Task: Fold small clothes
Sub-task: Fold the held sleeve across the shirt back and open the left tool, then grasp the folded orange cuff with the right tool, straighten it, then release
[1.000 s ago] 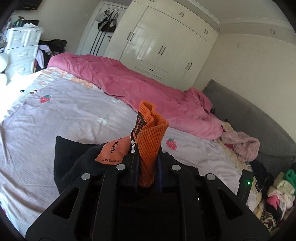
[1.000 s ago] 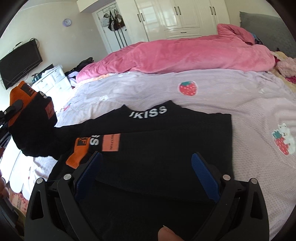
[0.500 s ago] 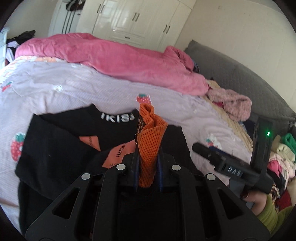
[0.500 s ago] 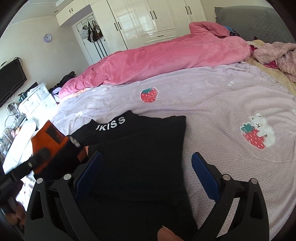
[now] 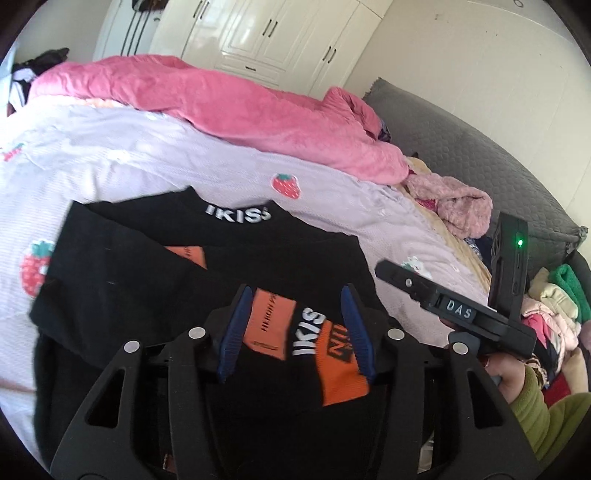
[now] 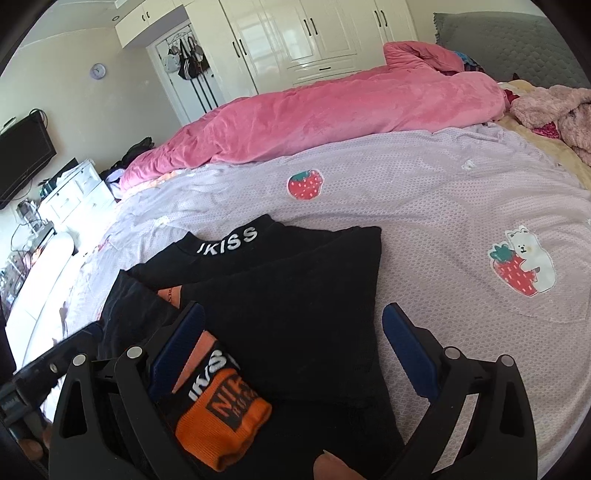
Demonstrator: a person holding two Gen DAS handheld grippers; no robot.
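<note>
Opening over the garment, the left hand-held gripper (image 5: 297, 332) is letting go of the orange sleeve cuff (image 5: 341, 367), which is lying between its blue pads (image 5: 232, 332) without being pressed by them. The cuff is resting across the front of the black top (image 6: 295, 295), most likely because the sleeve is being laid inward so the top ends up as a narrow rectangle. The right hand-held gripper (image 6: 291, 347) is hovering just above the top's right edge with its jaws standing wide and gripping nothing; it seems to be waiting for the next fold. A fingertip (image 6: 332, 467) is showing at the lower rim of the right wrist view.

The top is lying flat on the bed (image 6: 461, 206), collar with white lettering pointing away, on a lilac sheet dotted with strawberry patches. A pink quilt (image 6: 332, 107) is bunched along the far side, white wardrobes (image 6: 295, 33) are lining the wall, and a heap of clothes (image 5: 554, 306) is sitting to the right.
</note>
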